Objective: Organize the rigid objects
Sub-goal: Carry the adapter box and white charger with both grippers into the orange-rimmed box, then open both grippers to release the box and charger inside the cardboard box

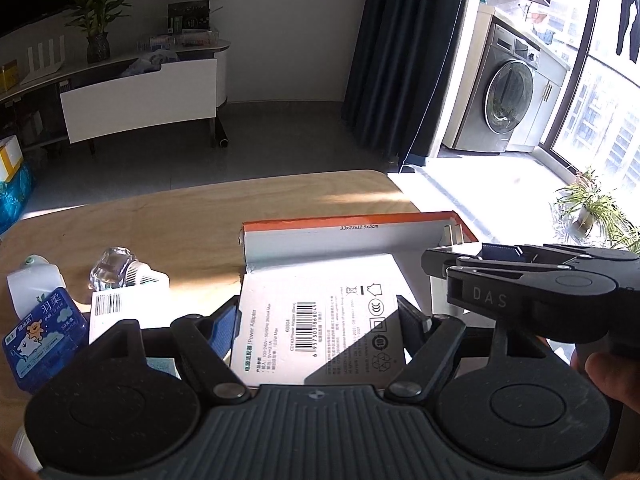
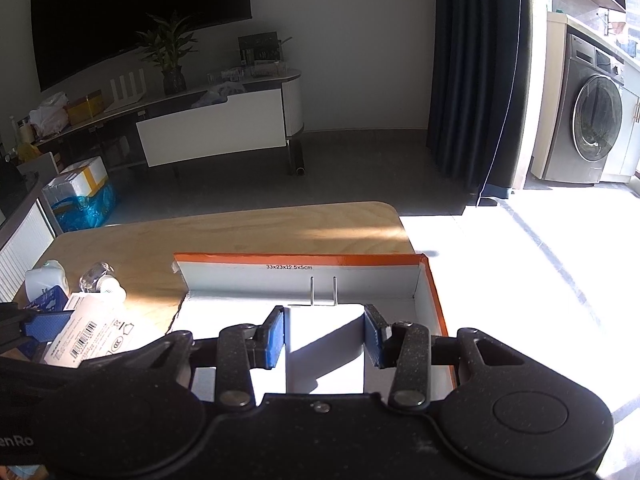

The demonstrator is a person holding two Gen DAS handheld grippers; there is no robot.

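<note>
Here both tools carry a white item over the orange-rimmed box.
The left tool [image 1: 316,332] is clenched on a flat white adapter carton [image 1: 320,320]; smooth printed card, held over the box [image 1: 360,236]; the right tool [image 2: 324,336] grasps a white charger [image 2: 324,344] with two metal prongs, hard plastic, above the box floor; beyond, on the wooden surface [image 1: 180,224], a glass bottle [image 1: 112,270] waits.

on the wooden table [image 2: 248,236] an open cardboard box [image 2: 428,292] sat toward the right edge. left of it lay a clear bottle [image 1: 114,266], a white bottle [image 1: 34,280] and a tissue pack [image 1: 44,340] nearest.
</note>
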